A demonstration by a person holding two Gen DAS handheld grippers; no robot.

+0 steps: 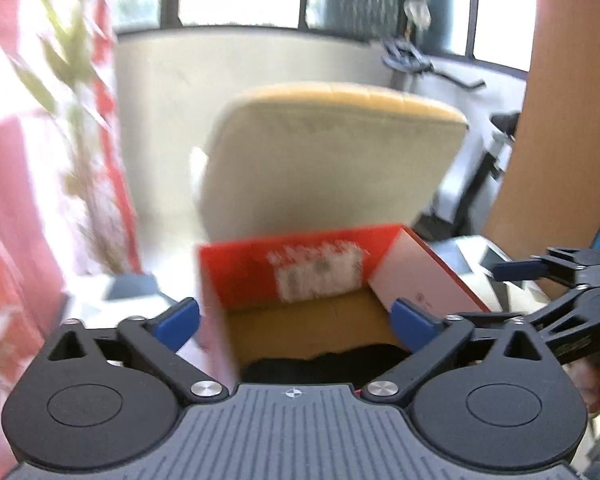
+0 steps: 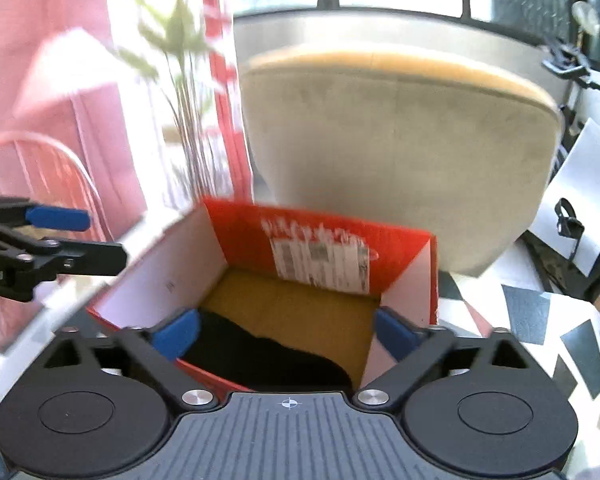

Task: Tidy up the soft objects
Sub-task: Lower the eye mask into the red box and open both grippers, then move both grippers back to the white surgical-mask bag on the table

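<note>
From your left wrist camera, the left gripper [image 1: 296, 320] stands with its blue pads spread wide and nothing between them. Below it sits the red cardboard box [image 1: 284, 268], open-topped, with a brown floor and a white label on its far inner wall. A black soft item [image 1: 324, 364] lies at the near end of the box floor. Behind the box stands a beige chair back [image 1: 332, 160].

From your right wrist camera, the right gripper [image 2: 288, 330] is likewise spread wide and empty. The black soft item [image 2: 260, 354] lies in the box's [image 2: 240, 224] near left corner. The box rests on a table with a grey-and-white patterned cloth [image 2: 540, 312].
</note>
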